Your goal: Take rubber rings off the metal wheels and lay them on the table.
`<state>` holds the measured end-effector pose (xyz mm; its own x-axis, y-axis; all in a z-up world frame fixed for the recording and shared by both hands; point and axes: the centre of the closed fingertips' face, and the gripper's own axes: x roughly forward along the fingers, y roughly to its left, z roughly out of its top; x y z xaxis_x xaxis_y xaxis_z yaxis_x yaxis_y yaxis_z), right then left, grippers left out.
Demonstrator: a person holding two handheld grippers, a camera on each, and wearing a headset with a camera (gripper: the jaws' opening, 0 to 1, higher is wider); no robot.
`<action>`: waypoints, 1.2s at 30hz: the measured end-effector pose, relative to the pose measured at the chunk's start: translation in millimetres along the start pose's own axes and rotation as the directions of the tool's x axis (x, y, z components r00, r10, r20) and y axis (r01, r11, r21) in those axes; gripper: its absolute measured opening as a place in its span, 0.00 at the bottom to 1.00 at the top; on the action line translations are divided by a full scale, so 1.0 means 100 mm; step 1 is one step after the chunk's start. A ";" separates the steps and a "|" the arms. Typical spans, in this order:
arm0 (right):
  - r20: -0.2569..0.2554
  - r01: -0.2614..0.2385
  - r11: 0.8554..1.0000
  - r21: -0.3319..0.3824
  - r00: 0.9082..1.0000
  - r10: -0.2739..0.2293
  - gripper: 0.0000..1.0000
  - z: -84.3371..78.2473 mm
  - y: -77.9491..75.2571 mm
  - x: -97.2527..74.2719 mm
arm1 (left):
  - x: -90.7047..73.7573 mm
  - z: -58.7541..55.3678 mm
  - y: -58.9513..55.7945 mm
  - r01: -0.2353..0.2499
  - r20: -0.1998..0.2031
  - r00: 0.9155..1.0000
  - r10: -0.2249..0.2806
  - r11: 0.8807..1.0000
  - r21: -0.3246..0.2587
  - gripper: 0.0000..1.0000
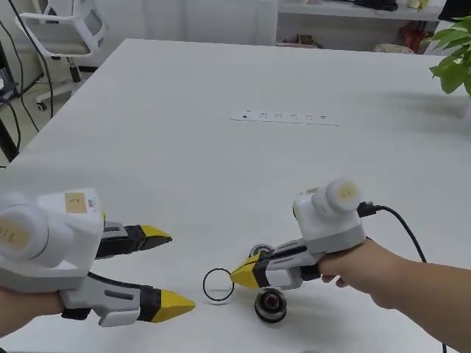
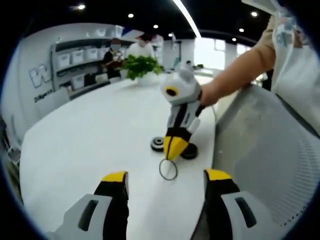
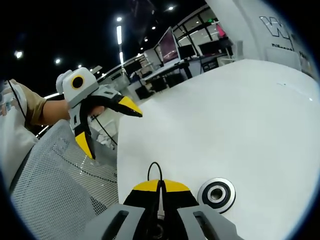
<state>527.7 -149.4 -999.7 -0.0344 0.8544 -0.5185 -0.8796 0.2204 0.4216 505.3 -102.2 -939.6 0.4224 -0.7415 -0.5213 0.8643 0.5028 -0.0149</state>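
Observation:
A thin black rubber ring lies flat on the white table, its edge pinched in the tips of my right gripper, which is shut on it. The ring pokes out past the closed yellow tips. One metal wheel rests just right of the ring, a second wheel peeks from behind the right gripper. My left gripper hovers open a short way left of the ring, holding nothing. In the left gripper view the ring lies ahead of the open jaws, with both wheels beyond.
A white power strip lies mid-table, far from the work. A green plant stands at the far right edge. A grey mesh chair back is close to the table's near edge. A black cable trails from the right gripper.

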 end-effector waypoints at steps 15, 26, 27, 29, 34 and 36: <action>-0.008 0.035 0.997 -0.062 0.999 -0.036 0.15 -0.01 -0.04 0.01 | -0.02 -0.03 -0.01 0.000 -0.008 1.000 0.000 1.000 -0.003 0.61; 0.080 0.029 0.995 -0.091 0.997 -0.022 0.28 0.20 0.03 -0.16 | 0.02 0.02 -0.01 0.009 -0.005 1.000 -0.009 1.000 0.005 0.61; 0.090 0.029 0.995 -0.092 0.996 -0.020 0.28 0.22 0.04 -0.19 | 0.02 0.03 -0.01 0.010 -0.004 1.000 -0.010 1.000 0.006 0.61; 0.102 0.029 0.995 -0.099 0.995 -0.019 0.29 0.24 0.05 -0.23 | 0.03 0.04 -0.01 0.012 -0.003 1.000 -0.012 1.000 0.006 0.61; 0.129 0.029 0.994 -0.108 0.991 -0.015 0.32 0.28 0.07 -0.36 | 0.08 0.10 -0.02 0.026 -0.005 1.000 -0.026 0.999 0.018 0.60; 0.141 0.032 0.993 -0.114 0.990 -0.016 0.32 0.28 0.06 -0.42 | 0.10 0.11 -0.03 0.033 -0.006 0.999 -0.033 0.999 0.023 0.60</action>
<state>536.8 -170.4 -954.5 0.0469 0.9086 -0.4150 -0.9287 0.1926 0.3168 510.5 -116.4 -935.3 0.3916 -0.7549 -0.5260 0.8839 0.4675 -0.0128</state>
